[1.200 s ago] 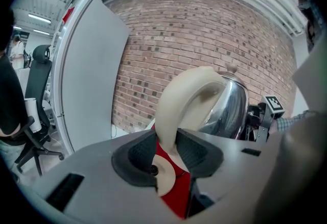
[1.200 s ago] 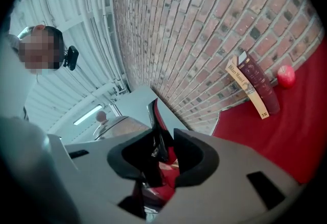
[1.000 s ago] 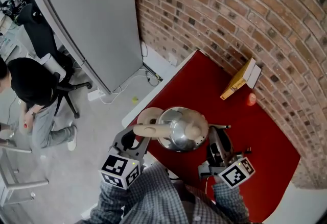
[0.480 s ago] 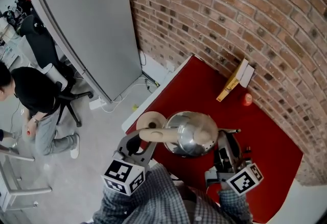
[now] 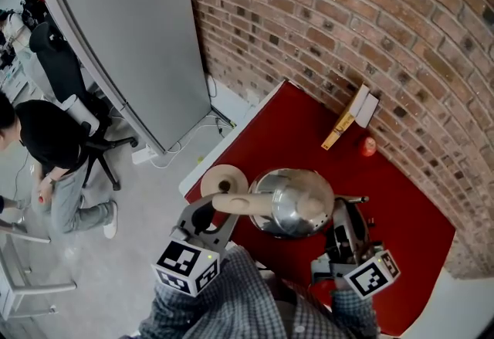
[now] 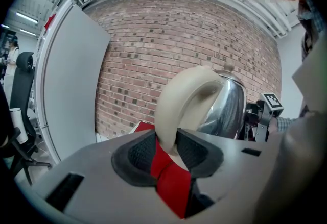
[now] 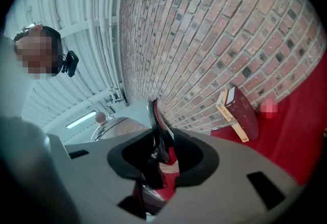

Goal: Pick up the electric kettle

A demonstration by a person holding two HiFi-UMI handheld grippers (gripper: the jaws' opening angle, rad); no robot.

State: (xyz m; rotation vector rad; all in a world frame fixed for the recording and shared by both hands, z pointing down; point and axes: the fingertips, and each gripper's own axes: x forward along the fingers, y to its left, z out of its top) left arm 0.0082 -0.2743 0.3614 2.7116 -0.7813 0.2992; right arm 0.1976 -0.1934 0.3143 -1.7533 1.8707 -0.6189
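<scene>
The steel electric kettle (image 5: 297,202) hangs above the red table (image 5: 293,125), held from both sides. My left gripper (image 5: 220,210) is shut on its cream handle (image 5: 239,204); in the left gripper view the pads pinch the handle (image 6: 184,100) with the shiny body (image 6: 230,110) beyond. My right gripper (image 5: 346,215) is shut on the thin spout (image 5: 351,198) at the kettle's right side. In the right gripper view the spout (image 7: 156,116) stands between the pads, and the lid with its knob (image 7: 115,127) shows at left. The round cream base (image 5: 224,179) lies uncovered on the table's left corner.
A book (image 5: 351,115) leans against the brick wall, and a small red object (image 5: 367,146) sits next to it. A tall grey panel (image 5: 123,28) stands to the left of the table. A person (image 5: 46,144) sits on an office chair at far left.
Both grippers have risen with the kettle and carried it a little to the right. The cream base now shows almost whole beside it.
</scene>
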